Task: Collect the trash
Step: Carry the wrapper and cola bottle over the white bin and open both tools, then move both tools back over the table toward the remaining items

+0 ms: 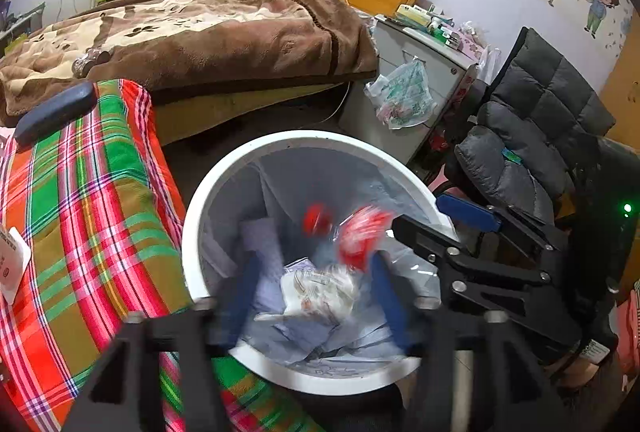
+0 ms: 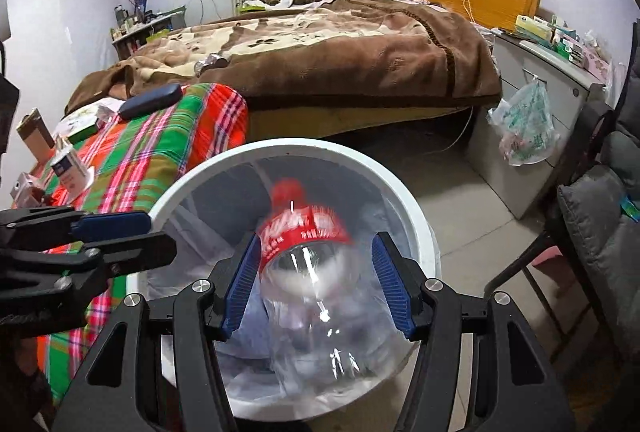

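A white round bin (image 1: pixel 192 232) (image 2: pixel 280 145) with a clear liner stands on the floor below both grippers. My left gripper (image 1: pixel 312 292) (image 2: pixel 156 236) hovers over its mouth with the jaws apart. A crumpled white wrapper (image 1: pixel 320 292) shows blurred between the fingers, clear of both pads, above the paper in the bin. My right gripper (image 2: pixel 318 244) (image 1: pixel 420 213) is shut on a clear plastic bottle (image 2: pixel 308 292) (image 1: pixel 360 240) with a red label and red cap. The cap points down into the bin, and the bottle is blurred.
A plaid-covered surface (image 1: pixel 92 211) lies left of the bin, with a dark case (image 1: pixel 56 111) and small boxes (image 2: pixel 68 167) on it. Behind is a bed with a brown blanket (image 1: pixel 240 31). A grey cabinet with a hanging plastic bag (image 1: pixel 404 95) and a padded chair (image 1: pixel 532 135) stand to the right.
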